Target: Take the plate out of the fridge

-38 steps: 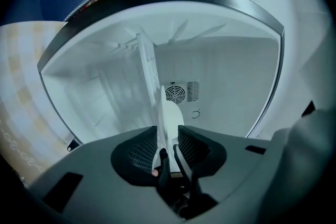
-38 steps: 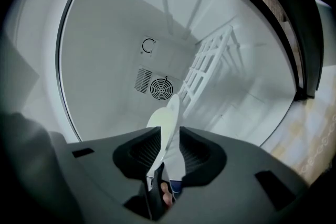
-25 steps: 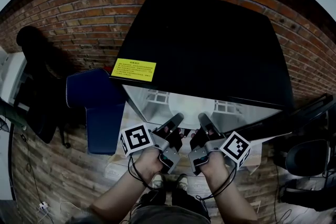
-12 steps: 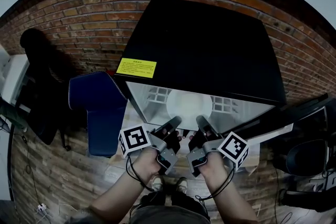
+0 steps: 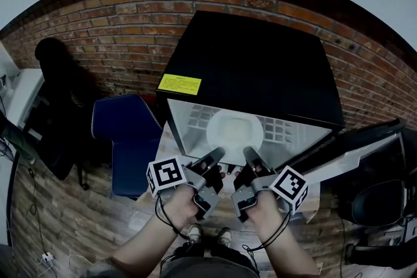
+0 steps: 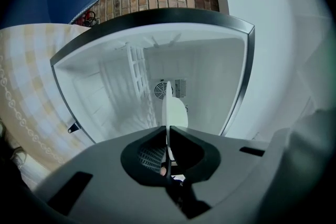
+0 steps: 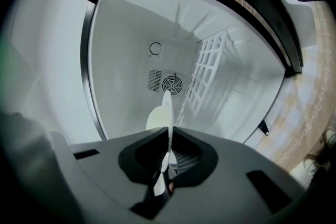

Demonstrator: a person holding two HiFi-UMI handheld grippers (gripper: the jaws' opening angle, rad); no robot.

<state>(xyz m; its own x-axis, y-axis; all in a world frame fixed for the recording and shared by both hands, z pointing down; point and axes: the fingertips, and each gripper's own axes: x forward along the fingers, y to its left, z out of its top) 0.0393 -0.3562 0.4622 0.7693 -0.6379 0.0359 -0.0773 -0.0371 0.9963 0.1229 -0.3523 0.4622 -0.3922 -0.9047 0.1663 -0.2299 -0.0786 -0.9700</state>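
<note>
A white plate [image 5: 234,129] lies inside the open black fridge [image 5: 254,68], near its front. My left gripper [image 5: 217,153] is shut on the plate's near left rim. My right gripper [image 5: 249,152] is shut on its near right rim. In the left gripper view the plate [image 6: 169,110] shows edge-on, pinched between the jaws of the left gripper [image 6: 168,136]. In the right gripper view the plate [image 7: 165,110] also stands edge-on in the shut right gripper [image 7: 169,136]. The fridge's white inside fills both gripper views.
The fridge door [image 5: 339,163] hangs open to the right. A yellow label [image 5: 179,84] sits on the fridge top. A blue chair [image 5: 127,140] stands at the fridge's left, against a brick wall [image 5: 117,29]. Inside are a wire rack [image 6: 137,68] and a fan grille [image 7: 172,83].
The head view has tilted up, so the fridge and plate sit a little higher and farther left. Both grippers have stayed at the plate's near rim.
</note>
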